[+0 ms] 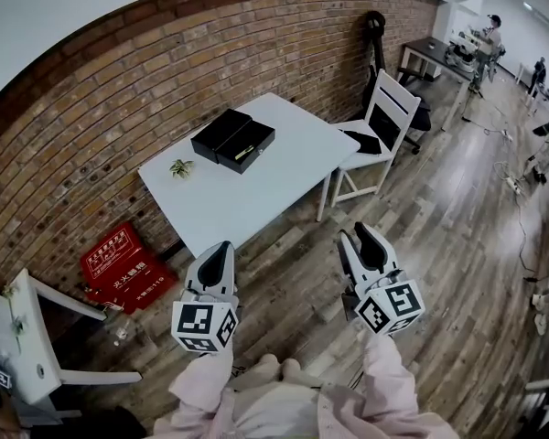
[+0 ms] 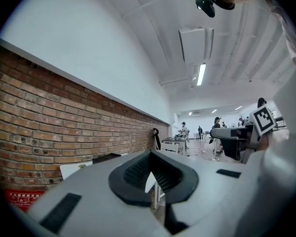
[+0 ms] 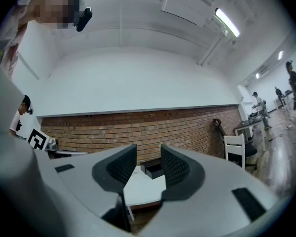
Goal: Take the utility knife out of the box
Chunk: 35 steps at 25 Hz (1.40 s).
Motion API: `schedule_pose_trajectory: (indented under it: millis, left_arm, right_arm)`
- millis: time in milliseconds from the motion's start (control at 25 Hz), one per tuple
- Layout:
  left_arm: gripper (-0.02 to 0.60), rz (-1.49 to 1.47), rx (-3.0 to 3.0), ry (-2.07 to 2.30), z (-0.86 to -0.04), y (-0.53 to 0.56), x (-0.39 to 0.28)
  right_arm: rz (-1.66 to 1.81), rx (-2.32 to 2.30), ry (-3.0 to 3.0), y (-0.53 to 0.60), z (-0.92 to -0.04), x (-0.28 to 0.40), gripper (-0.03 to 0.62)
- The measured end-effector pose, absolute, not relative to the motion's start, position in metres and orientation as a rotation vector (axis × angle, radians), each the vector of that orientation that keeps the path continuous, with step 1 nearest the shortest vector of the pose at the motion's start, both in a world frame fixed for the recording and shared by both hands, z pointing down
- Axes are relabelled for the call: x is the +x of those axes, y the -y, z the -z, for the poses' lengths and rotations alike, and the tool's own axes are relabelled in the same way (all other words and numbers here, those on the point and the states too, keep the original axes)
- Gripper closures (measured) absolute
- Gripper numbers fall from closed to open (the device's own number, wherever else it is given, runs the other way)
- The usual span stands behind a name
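Note:
A black box (image 1: 233, 140) lies open on the white table (image 1: 256, 195), its lid beside the base. A small yellowish thing (image 1: 244, 153) shows inside it, too small to tell whether it is the utility knife. Both grippers hover over the wooden floor, well short of the table's near edge. My left gripper (image 1: 217, 250) points at the table with its jaws closed to a V and nothing between them (image 2: 150, 174). My right gripper (image 1: 359, 236) stands open and empty (image 3: 148, 154). Through its gap I see the box (image 3: 153, 168) and the table (image 3: 140, 191).
A small green plant (image 1: 181, 166) sits left of the box. A white chair (image 1: 380, 122) stands at the table's right end, and red crates (image 1: 119, 263) lie by the brick wall. Another white chair (image 1: 37, 337) is at the left. A desk (image 1: 435, 53) and people are far right.

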<state>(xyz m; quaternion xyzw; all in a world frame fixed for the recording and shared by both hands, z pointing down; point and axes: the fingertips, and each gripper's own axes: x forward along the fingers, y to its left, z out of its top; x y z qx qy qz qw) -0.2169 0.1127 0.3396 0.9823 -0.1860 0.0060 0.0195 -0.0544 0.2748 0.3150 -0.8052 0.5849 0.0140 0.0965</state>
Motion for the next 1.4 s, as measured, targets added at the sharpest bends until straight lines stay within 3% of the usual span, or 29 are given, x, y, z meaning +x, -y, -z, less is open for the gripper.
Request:
schedule_pose_trajectory:
  millis: [640,1400]
  left_arm:
    - [0.591,-0.068,2.996,0.603,-0.364,-0.092,-0.188]
    - [0.591,-0.113,2.864,0.712,-0.394,0.023,-0.085]
  right_arm:
    - [-0.021,-2.375,-1.753,-0.250,-0.331,-0.021,0.450]
    - [0.113,-2.308,-1.900,-0.121,-0.360,0.086,0.451]
